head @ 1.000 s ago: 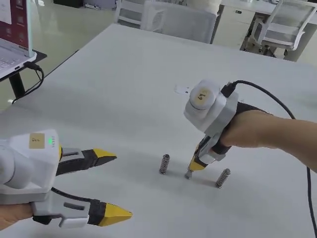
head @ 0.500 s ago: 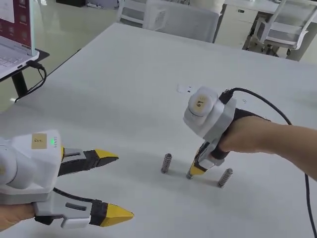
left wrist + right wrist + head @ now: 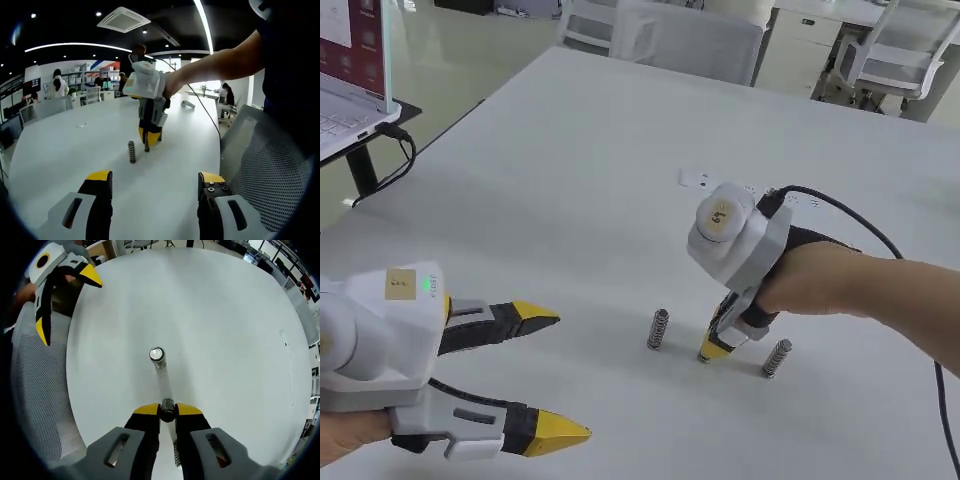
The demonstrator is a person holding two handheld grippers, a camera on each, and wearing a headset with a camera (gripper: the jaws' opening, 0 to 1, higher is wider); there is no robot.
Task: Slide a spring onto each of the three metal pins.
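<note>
A wide white table (image 3: pixel 570 180) stands in a bright office, with a laptop (image 3: pixel 350 70) off its left side and chairs (image 3: pixel 680 40) beyond its far end. The right claw (image 3: pixel 713 350) points down at the tabletop, its tips pinching a spring (image 3: pixel 167 410) with a metal pin (image 3: pixel 157 354) just ahead. A second spring (image 3: pixel 658 329) and a third spring (image 3: pixel 776 358) stand upright on either side. The left claw (image 3: pixel 570 374) hovers spread wide, well apart.

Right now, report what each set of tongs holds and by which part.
Right tongs pinch a spring across its coils, between the yellow tips; which end, I cannot tell. Left tongs stand open, holding nothing.
</note>
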